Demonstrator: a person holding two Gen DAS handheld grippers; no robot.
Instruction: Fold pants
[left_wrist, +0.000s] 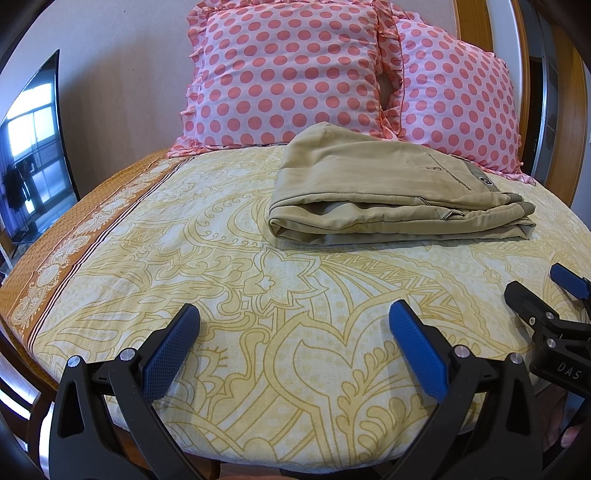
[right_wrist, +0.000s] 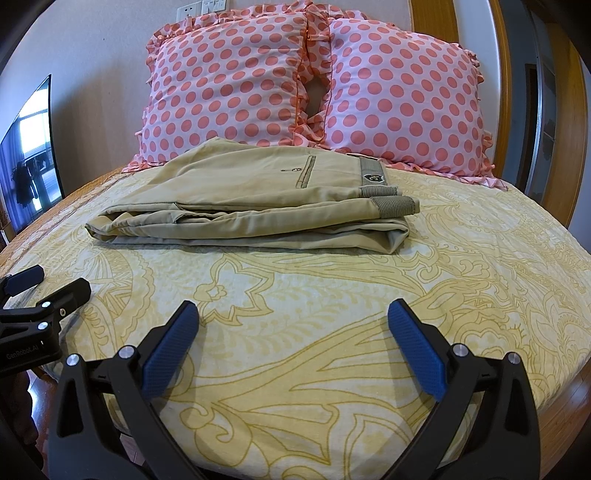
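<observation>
Khaki pants (left_wrist: 388, 192) lie folded in a flat stack on the yellow patterned bed sheet (left_wrist: 221, 295), in front of the pillows; they also show in the right wrist view (right_wrist: 251, 206), waistband to the right. My left gripper (left_wrist: 293, 321) is open and empty, held over the sheet well short of the pants. My right gripper (right_wrist: 291, 321) is open and empty too, over the sheet near the bed's front edge. The right gripper shows at the right edge of the left wrist view (left_wrist: 546, 295); the left gripper shows at the left edge of the right wrist view (right_wrist: 40, 288).
Two pink polka-dot pillows (left_wrist: 291, 74) (right_wrist: 402, 99) lean against the wall behind the pants. A dark TV screen (left_wrist: 33, 147) stands at the left. A wooden door frame (right_wrist: 554, 129) is at the right. The sheet has an orange border (left_wrist: 74, 240) at the left.
</observation>
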